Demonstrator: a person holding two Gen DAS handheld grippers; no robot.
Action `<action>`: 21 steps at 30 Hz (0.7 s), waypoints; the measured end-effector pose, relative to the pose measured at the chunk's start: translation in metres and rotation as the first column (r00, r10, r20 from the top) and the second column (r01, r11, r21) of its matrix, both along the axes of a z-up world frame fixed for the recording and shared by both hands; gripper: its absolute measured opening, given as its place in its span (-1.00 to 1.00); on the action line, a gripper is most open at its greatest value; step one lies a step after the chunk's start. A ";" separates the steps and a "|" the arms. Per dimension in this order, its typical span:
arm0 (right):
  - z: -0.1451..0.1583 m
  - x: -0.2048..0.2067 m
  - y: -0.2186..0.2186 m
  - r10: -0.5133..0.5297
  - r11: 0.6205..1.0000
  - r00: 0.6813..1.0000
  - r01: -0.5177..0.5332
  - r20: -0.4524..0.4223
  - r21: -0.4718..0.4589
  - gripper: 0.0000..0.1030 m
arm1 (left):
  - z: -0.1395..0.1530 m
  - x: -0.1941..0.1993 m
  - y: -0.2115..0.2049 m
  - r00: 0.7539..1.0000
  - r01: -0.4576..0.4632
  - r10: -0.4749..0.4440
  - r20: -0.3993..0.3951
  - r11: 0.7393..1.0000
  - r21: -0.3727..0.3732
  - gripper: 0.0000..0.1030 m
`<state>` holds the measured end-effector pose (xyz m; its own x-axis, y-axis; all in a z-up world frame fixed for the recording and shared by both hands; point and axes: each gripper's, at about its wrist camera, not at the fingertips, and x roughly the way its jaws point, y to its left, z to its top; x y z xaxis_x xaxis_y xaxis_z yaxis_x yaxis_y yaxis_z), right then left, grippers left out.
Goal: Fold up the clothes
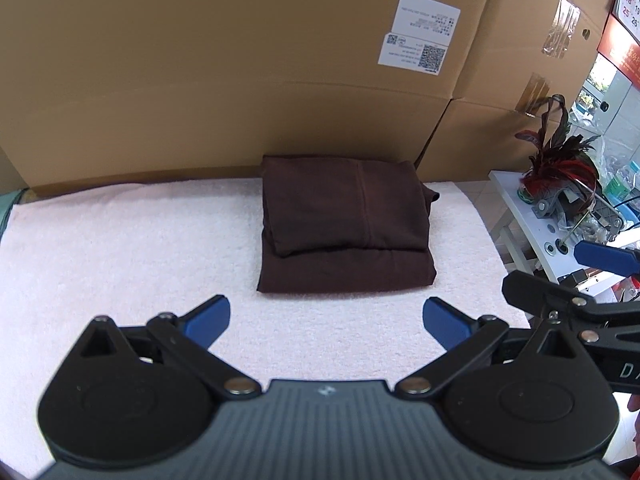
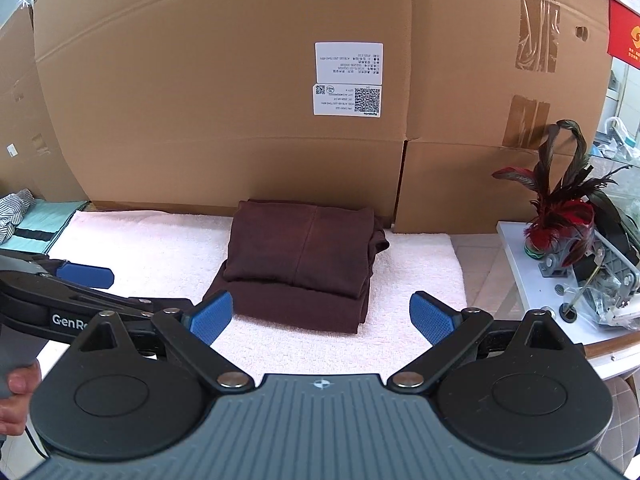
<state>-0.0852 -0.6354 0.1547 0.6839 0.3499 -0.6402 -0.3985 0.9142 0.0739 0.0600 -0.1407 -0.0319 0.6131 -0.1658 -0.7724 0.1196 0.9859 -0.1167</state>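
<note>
A dark brown garment (image 1: 344, 224) (image 2: 300, 264) lies folded into a neat rectangle on the pale pink towel (image 1: 120, 248) (image 2: 160, 248), close to the cardboard wall. My left gripper (image 1: 326, 320) is open, held back from the garment's near edge with nothing between its blue pads. My right gripper (image 2: 322, 316) is open too, hovering just short of the garment's front edge and empty. Each gripper shows in the other's view: the right one at the right edge of the left wrist view, the left one at the left edge of the right wrist view.
Tall cardboard boxes (image 2: 240, 100) wall off the back. A white side table (image 2: 532, 280) at the right carries a red-leaved plant (image 2: 560, 208) and metal parts. Teal and striped clothes (image 2: 28, 220) lie at the far left. A hand (image 2: 16, 396) grips the left tool.
</note>
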 end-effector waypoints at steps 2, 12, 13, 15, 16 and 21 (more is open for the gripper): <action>0.000 0.000 0.000 -0.003 1.000 1.000 0.003 -0.003 0.000 0.89 | -0.001 0.000 0.000 1.000 0.001 -0.001 -0.004 1.000 0.001 0.99; -0.002 0.004 0.000 -0.001 1.000 1.000 0.001 -0.022 0.005 0.89 | -0.001 -0.001 0.003 1.000 -0.019 0.019 0.020 1.000 0.024 0.99; -0.002 0.004 0.001 0.000 1.000 1.000 0.001 -0.024 0.007 0.89 | -0.001 -0.001 0.004 0.999 -0.023 0.022 0.025 0.999 0.023 0.99; -0.003 0.005 0.001 0.000 1.000 1.000 0.000 -0.028 0.009 0.90 | -0.002 -0.001 0.007 0.999 -0.025 0.024 0.021 1.000 0.003 0.99; -0.003 0.006 0.001 0.001 1.000 1.000 0.000 -0.030 0.011 0.90 | -0.002 0.000 0.008 0.999 -0.025 0.025 0.019 1.000 -0.008 0.99; -0.004 0.007 0.003 -0.006 1.000 1.000 0.006 -0.031 0.001 0.90 | -0.003 0.002 0.009 0.999 -0.024 0.024 0.022 1.000 -0.001 0.99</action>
